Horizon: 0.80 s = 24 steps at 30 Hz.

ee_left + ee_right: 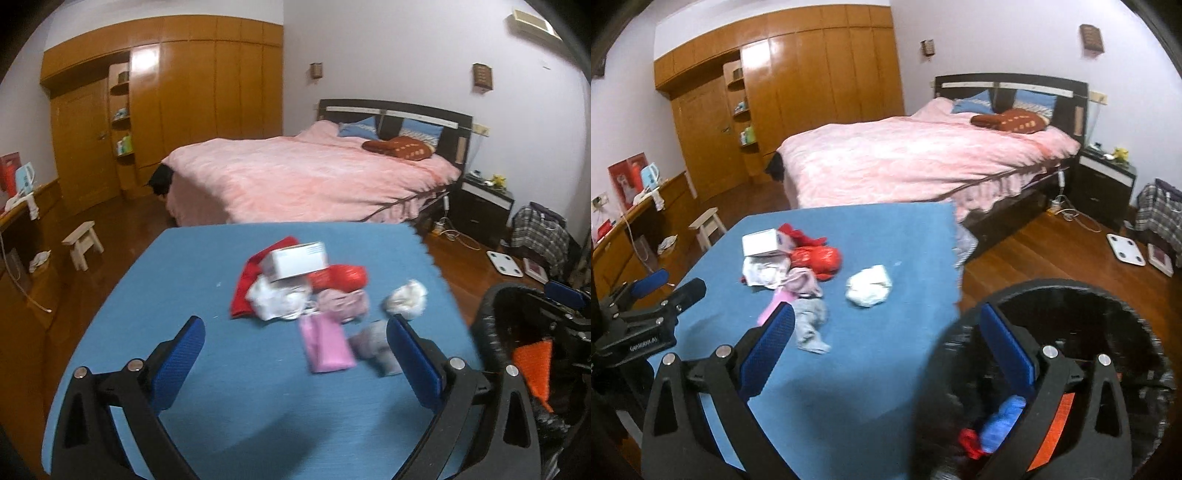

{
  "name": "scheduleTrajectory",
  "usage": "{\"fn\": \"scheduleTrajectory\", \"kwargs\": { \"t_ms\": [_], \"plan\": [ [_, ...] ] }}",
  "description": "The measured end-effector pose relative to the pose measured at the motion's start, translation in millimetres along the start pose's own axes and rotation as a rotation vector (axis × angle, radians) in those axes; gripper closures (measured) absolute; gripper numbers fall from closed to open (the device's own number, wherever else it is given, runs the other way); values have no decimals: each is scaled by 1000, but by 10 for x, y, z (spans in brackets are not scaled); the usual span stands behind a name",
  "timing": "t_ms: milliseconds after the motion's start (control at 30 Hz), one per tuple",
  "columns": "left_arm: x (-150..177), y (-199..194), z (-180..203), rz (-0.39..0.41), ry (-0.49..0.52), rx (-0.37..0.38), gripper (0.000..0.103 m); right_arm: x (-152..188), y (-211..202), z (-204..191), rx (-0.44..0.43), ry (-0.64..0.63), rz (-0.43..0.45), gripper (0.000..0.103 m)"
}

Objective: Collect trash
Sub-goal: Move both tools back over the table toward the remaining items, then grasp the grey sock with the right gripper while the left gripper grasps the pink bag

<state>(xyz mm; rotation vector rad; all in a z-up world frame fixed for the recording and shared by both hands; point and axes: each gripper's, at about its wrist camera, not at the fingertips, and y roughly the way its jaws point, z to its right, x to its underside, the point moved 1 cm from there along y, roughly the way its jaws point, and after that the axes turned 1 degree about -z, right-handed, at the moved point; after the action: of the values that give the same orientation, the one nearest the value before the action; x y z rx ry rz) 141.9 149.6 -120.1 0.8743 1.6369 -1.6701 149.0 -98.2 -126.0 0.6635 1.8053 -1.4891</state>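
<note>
A: While both grippers hang over the blue table (155, 280), what do they hold?

B: Nothing. The left gripper (295, 343) stands spread wide, its 2 blue pads apart over bare cloth. The right gripper (886, 332) is spread just as wide and empty, its right finger over the bin (1108, 295).

A: Where is the trash?

B: In the left view, a heap sits at 12 o'clock from the left gripper: a white box (297, 263) on top, red cloth (242, 291) at its 8, a red bag (343, 277) at its 4, white crumpled plastic (275, 302) under it. A pink packet (327, 343) and a grey scrap (373, 345) lie nearest the pads.

A: Anything apart from the heap?

B: 1 white wad (868, 286), alone at the heap's 4 in the right view.

A: And the bin?

B: Black, beside the table at the right gripper's 4, with blue (1003, 421) and red (969, 441) scraps inside.
</note>
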Motion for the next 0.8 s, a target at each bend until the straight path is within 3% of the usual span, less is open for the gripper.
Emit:
{"fn": "scheduleTrajectory", "kwargs": {
  "t_ms": [333, 633, 800],
  "plan": [
    [157, 278, -427, -52, -31, -68, 6, 139, 760, -398, -20, -19, -97, 6],
    [236, 401, -590, -78, -49, -74, 6, 229, 1185, -601, -22, -64, -166, 6],
    [255, 419, -602, -83, -53, -69, 6, 222, 1280, -610, -39, -66, -204, 21]
  ]
}}
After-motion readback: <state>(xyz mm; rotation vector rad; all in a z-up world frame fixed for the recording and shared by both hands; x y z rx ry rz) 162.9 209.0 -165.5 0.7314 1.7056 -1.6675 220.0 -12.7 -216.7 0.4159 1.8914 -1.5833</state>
